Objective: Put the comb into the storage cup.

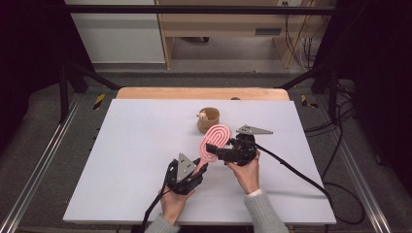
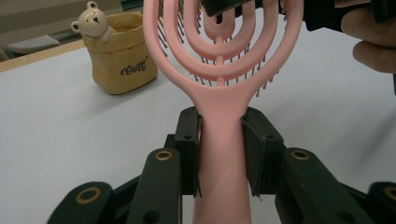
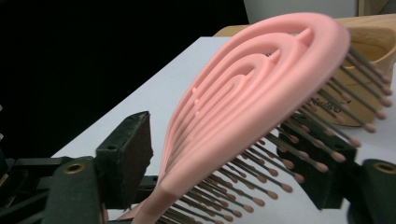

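Note:
A pink vented hairbrush (image 1: 214,141) is held over the white table (image 1: 141,145), tilted with its head away from me. My left gripper (image 1: 200,168) is shut on its handle; in the left gripper view both pads clamp the pink handle (image 2: 220,140) just below the head. My right gripper (image 1: 213,148) comes in from the right with its jaws on either side of the brush head (image 3: 252,102). The left pad (image 3: 127,151) stands a little off the brush's back, and the right pad (image 3: 320,175) sits by the bristle tips.
A small tan fabric pot with a bear figure (image 1: 208,120) stands just beyond the brush head, near the table's far middle. Black cables trail from both grippers toward the table's front and right edges. A wooden strip (image 1: 201,93) borders the far edge.

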Demonstrator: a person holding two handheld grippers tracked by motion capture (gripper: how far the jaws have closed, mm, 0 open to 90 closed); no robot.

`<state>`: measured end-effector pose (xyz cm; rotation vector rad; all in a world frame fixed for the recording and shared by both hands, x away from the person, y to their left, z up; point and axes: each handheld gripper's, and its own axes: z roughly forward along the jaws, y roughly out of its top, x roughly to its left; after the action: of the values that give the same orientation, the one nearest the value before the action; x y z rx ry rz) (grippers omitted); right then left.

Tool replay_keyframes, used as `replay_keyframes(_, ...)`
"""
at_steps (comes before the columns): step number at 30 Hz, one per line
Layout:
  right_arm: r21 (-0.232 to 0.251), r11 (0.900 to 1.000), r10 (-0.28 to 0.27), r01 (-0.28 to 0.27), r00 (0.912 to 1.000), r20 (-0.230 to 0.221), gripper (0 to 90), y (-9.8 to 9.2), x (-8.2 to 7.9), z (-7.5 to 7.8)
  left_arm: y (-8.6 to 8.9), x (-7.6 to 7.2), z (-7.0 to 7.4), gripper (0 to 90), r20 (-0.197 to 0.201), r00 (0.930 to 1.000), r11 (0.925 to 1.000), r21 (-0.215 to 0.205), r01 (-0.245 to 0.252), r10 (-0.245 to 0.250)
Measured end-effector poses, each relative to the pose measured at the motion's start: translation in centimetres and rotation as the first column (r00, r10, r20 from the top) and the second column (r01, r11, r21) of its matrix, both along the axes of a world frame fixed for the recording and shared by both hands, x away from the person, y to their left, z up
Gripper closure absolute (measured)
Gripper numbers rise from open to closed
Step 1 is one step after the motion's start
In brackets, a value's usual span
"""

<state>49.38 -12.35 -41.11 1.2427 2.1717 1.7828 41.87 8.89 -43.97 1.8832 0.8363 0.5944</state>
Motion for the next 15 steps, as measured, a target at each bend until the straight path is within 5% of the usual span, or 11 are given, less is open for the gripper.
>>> replay_keyframes(15, 0.032, 0.999, 0.029, -0.026, 0.9945, -0.101, 50.1, 0.09, 0.12, -0.06, -0.17, -0.04, -0.19, 69.2, 0.015, 0.9998, 0.9998, 0.013, -0.014, 0.014)
